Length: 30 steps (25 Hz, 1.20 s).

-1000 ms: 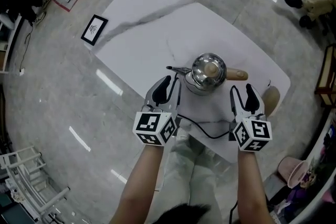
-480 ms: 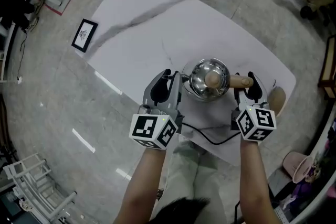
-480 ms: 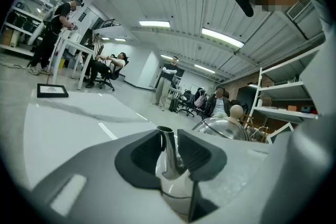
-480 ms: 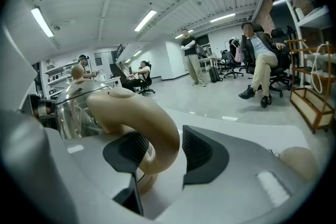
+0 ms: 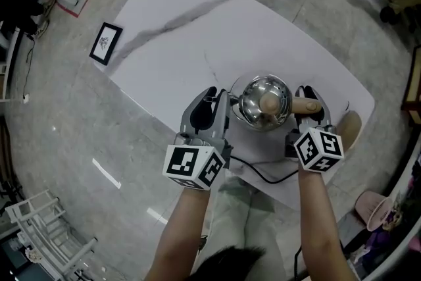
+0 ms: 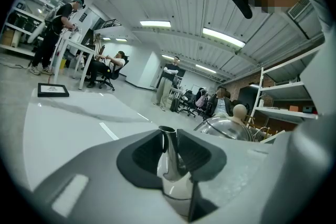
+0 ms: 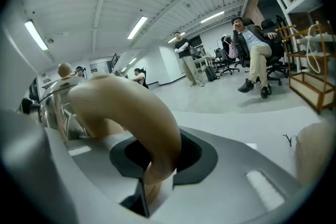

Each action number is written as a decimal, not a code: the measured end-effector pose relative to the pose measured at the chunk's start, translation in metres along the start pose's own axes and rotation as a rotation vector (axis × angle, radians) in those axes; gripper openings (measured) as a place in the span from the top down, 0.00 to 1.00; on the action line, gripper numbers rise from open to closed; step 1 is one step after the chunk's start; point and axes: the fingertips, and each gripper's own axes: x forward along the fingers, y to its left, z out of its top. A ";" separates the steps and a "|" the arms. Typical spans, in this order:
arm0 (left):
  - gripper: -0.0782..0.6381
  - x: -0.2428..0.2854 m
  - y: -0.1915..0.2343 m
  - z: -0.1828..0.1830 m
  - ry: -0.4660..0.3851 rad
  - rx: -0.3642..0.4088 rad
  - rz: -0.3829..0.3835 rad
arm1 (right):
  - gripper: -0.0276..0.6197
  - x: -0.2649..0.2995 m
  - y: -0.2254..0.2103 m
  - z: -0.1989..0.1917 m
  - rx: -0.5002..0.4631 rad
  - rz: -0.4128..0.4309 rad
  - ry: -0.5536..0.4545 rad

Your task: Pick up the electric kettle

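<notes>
- Your right gripper (image 5: pixel 308 97) has come forward and down since the earlier frame. It was short of the electric kettle (image 5: pixel 264 97) then, and its jaws have just been closing with the wooden handle (image 5: pixel 304 106) between them.
- Your left gripper (image 5: pixel 213 102) has also edged forward, up against the kettle's 9 o'clock side.
- Fingers on the right: in the right gripper view the dark pads sit against both sides of the handle's curve, with no gap showing. I read that as a firm hold.
- Fingers on the left: the jaws are narrow, and the steel spout (image 6: pixel 169 152) stands upright between them. The pads appear to touch it on both sides (a thin, slick thing to pinch, so I would not trust it with much of the weight).
- The kettle stands on the white table (image 5: pixel 197 43), close to the edge nearest you. Its handle points to 3 o'clock and its spout to 9 o'clock.
- The lid's round knob (image 5: pixel 268 103) is on top, and the black cord (image 5: pixel 263 171) trails off at 6 o'clock towards your legs.
- Done, as I judge it: the reach and both grips.
- Left to do: the lift itself. The kettle looks level and seated, and nothing shows it clear of the table yet.
- Watch for the cord when you raise it. I cannot tell from these views whether it runs to a separate base or to the body.
</notes>
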 end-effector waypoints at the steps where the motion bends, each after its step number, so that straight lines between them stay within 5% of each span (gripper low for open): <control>1: 0.77 0.000 0.000 0.000 -0.005 -0.006 -0.001 | 0.80 0.001 -0.001 0.000 0.008 -0.005 -0.001; 14: 0.78 -0.014 -0.003 0.017 -0.020 -0.057 0.016 | 0.80 -0.009 0.012 0.024 -0.039 -0.011 0.006; 30: 0.78 -0.060 -0.064 0.093 -0.081 -0.015 0.008 | 0.80 -0.075 0.035 0.099 -0.031 0.010 -0.040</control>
